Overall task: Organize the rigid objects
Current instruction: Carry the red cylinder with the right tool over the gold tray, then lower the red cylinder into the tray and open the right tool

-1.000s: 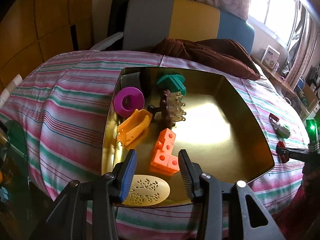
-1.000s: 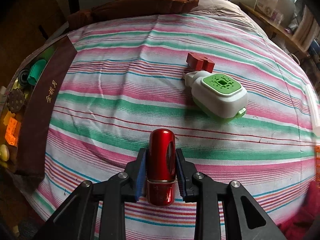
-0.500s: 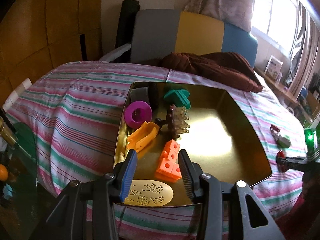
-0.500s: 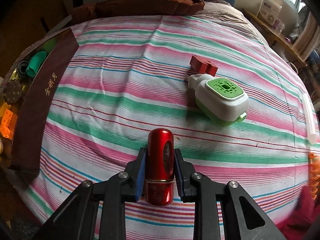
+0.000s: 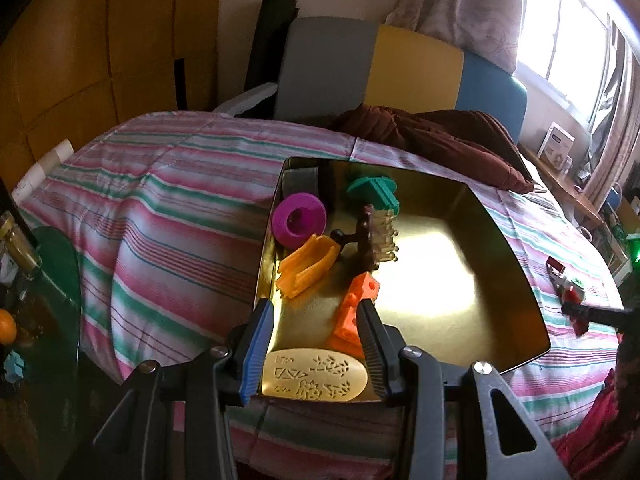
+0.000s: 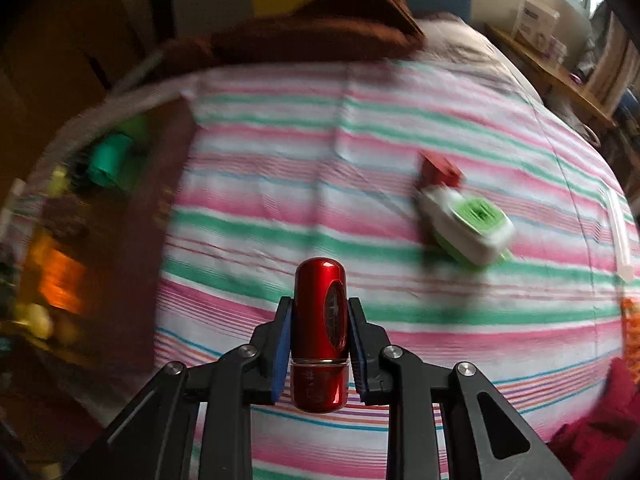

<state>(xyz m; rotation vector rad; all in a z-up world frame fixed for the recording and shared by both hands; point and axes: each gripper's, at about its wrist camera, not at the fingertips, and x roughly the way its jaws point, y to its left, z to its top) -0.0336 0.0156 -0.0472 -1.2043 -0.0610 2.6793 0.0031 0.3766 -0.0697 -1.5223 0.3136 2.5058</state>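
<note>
Currently the right gripper is clamping a red capsule above the open striped bed; the left gripper, partly open and empty, is hovering over the tray's near edge.

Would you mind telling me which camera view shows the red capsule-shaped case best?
The right wrist view: the red capsule-shaped case sits large and sharp at centre, clamped between the right gripper fingers. In the left wrist view it is only a small red spot at the far right edge, mostly hidden by that gripper.

A pink, green and white striped bedspread covers the bed; a crumpled dark-brown blanket lies against the grey, yellow and blue padded headboard; a bright window stands at right.
</note>
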